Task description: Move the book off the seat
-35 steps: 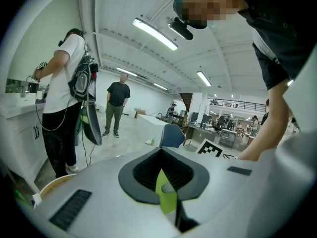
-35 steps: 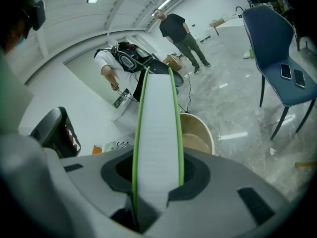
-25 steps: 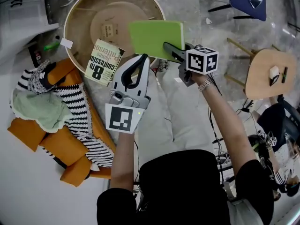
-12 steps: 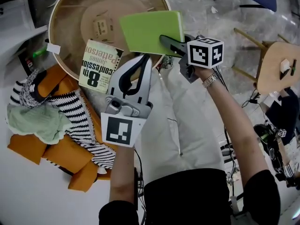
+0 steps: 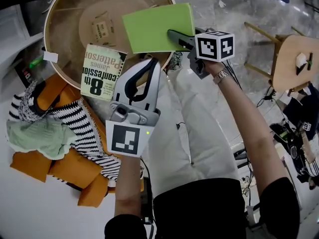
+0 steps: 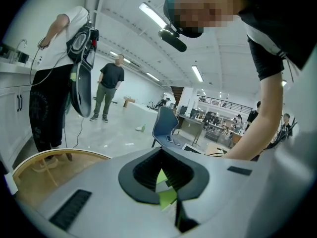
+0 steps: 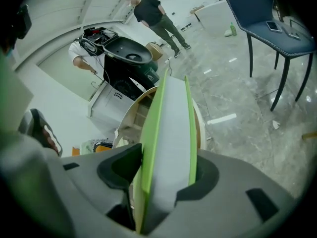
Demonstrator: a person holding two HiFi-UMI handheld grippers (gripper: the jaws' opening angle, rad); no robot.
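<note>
Over the right side of the round wooden tub [image 5: 54, 44], the green book [image 5: 154, 28] hangs in the air, clamped spine-end in the right gripper [image 5: 173, 35]; the right gripper view shows both jaws pressed on its covers, page block between them.

Change over the last second: the book has slid from the tub's right rim to further over its inside, flat side up. It was clear of the orange seat [image 5: 75, 168] throughout. Judgement: the lift-off part of the task looks done for this book — only a set-down remains, probably into the tub.

Left gripper [image 5: 149, 63]: just outside the tub's near rim, jaws closed together on nothing; only a sliver of green shows past them in its own view.

Tub contents: a pale round disc [image 5: 102, 21] with a small label on the bottom, nothing else seen.

A paperback [image 5: 102, 72] lies across the tub's near-left rim, its lower end toward the seat — not gripped. Whether it counts as off the seat is unclear.

Seat, near-left of the tub: a striped cloth [image 5: 79, 121] and a mint cloth [image 5: 40, 133].
</note>
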